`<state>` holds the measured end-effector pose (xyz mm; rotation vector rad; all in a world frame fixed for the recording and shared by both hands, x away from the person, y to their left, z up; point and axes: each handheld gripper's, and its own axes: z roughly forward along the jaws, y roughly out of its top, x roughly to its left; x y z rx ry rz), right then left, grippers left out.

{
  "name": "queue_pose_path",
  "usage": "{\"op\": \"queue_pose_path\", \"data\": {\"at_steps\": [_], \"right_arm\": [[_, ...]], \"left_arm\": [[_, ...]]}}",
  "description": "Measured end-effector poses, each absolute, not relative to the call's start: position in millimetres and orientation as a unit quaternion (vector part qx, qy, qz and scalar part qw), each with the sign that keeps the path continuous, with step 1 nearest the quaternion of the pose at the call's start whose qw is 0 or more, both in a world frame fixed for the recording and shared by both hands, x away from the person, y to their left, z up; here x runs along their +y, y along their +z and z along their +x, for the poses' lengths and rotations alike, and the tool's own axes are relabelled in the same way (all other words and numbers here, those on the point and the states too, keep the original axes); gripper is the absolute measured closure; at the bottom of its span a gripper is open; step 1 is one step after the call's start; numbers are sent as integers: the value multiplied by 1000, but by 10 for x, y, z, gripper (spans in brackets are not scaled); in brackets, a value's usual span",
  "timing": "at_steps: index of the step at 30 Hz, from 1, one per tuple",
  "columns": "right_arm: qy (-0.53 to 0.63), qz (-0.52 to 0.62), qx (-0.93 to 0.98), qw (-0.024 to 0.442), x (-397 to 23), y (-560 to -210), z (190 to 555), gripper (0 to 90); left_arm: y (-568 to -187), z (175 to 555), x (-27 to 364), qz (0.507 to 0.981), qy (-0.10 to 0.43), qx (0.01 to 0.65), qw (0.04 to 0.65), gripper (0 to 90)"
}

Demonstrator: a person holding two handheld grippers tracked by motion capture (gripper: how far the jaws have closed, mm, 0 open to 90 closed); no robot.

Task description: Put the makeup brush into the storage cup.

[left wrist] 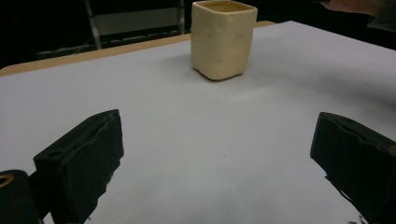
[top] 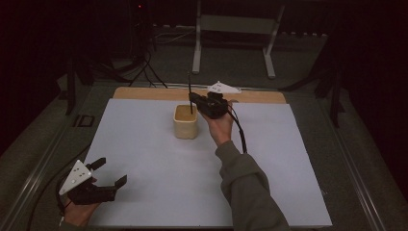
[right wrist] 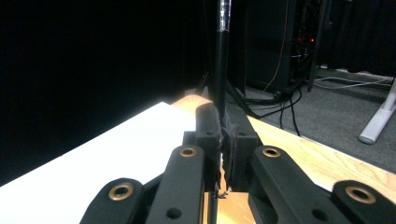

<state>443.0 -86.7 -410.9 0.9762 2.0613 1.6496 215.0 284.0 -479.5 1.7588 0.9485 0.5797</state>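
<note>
A cream square cup (top: 185, 121) (left wrist: 223, 38) stands upright on the white sheet near the table's far middle. Just above its right rim my right gripper (top: 193, 100) (right wrist: 224, 130) is shut on a thin black pen (top: 190, 97) (right wrist: 221, 65), which stands upright with its lower end over the cup's mouth. In the right gripper view the pen rises between the pressed jaws. My left gripper (top: 111, 172) (left wrist: 215, 154) rests near the table's front left corner, jaws wide apart with nothing between them, facing the cup from well short of it.
The white sheet (top: 144, 159) covers a wooden tabletop (top: 144, 93). Beyond the far edge stand a pale metal frame (top: 235, 29) and cables (top: 144, 72) on the dark floor. A cable (top: 239, 130) trails from the right gripper along the sleeve.
</note>
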Motion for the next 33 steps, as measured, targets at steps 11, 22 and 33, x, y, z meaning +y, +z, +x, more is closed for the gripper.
{"op": "queue_pose_path", "data": {"at_steps": [11,22,33], "right_arm": [[572,343,728,160,-827,-4191,4422,860],[563,342,735,161,-808,-4258,4410,860],[556,345,739,160,-836,-4335,4399,860]], "left_arm": [[-4794,2148,2845,728,241,394,506,36],[-4791,2144,2846,728,242,394,506,36],[-4792,2145,2844,728,242,394,506,37]]}}
